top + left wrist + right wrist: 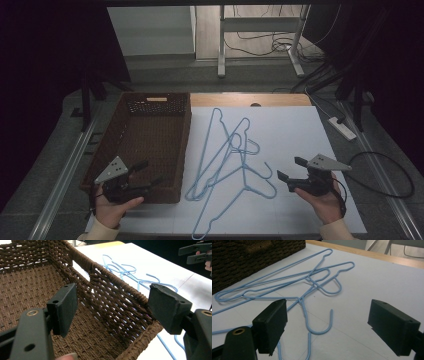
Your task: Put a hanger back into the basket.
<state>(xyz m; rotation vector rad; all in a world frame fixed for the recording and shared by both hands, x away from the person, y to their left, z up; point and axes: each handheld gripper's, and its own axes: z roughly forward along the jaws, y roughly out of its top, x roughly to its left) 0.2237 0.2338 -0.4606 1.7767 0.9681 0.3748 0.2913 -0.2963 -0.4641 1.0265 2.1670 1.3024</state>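
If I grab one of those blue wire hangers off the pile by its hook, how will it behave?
The blue wire hangers look thin, so probably light and a bit springy rather than floppy. They lie crossed over each other, hooks interlaced, so lifting one will likely drag neighbours along. The smooth wire may slip or swivel between the right gripper pads, whose jaws stand open.

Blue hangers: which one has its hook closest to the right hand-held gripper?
The hanger whose open hook curls just ahead of the right hand-held gripper, between its open jaws. The other hangers' hooks lie farther back, tangled near the basket.
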